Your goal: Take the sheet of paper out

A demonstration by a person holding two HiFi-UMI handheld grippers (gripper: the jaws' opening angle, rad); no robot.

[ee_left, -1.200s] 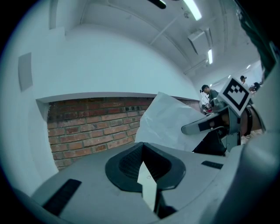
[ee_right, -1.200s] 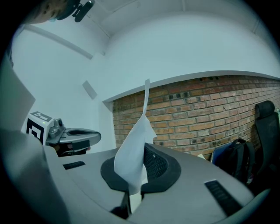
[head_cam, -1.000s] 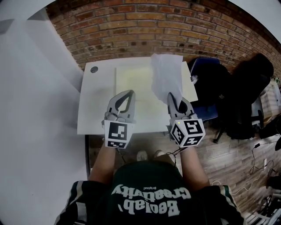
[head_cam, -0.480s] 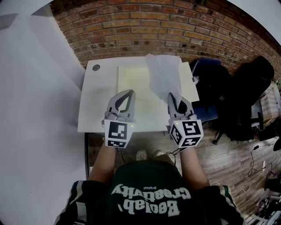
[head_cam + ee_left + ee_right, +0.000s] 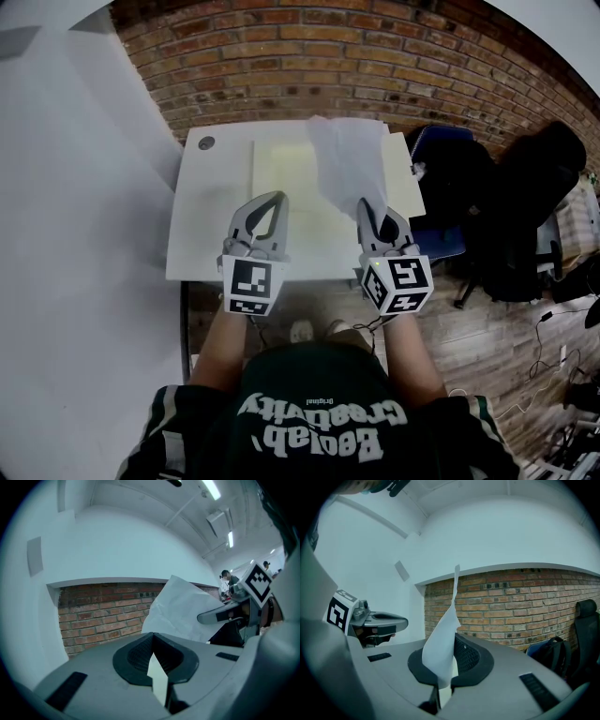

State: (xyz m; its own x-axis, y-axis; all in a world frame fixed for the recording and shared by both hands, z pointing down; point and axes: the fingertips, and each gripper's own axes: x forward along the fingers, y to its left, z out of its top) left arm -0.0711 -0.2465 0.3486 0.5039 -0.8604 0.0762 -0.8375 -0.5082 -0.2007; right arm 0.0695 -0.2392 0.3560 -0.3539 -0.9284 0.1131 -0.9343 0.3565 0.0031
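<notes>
A white sheet of paper [image 5: 349, 161] stands up from my right gripper [image 5: 368, 208], which is shut on its lower edge; in the right gripper view the paper [image 5: 443, 644] rises from between the closed jaws. Flat on the white table [image 5: 202, 234] lies a pale yellowish sleeve [image 5: 286, 169]. My left gripper [image 5: 275, 199] is over the sleeve's near left part with its jaws together. A thin pale sliver shows between those jaws [image 5: 154, 656]; I cannot tell what it is. The paper [image 5: 180, 611] hangs to the right in the left gripper view.
A brick wall [image 5: 328, 56] runs behind the table. A small dark round cap [image 5: 205, 143] sits in the table's far left corner. A dark bag [image 5: 455, 178] and a black chair [image 5: 539, 206] stand right of the table. A white wall [image 5: 75, 187] is at left.
The free upper end of the paper has swung a little to the left. Both grippers have stayed where they were, jaws unchanged.
</notes>
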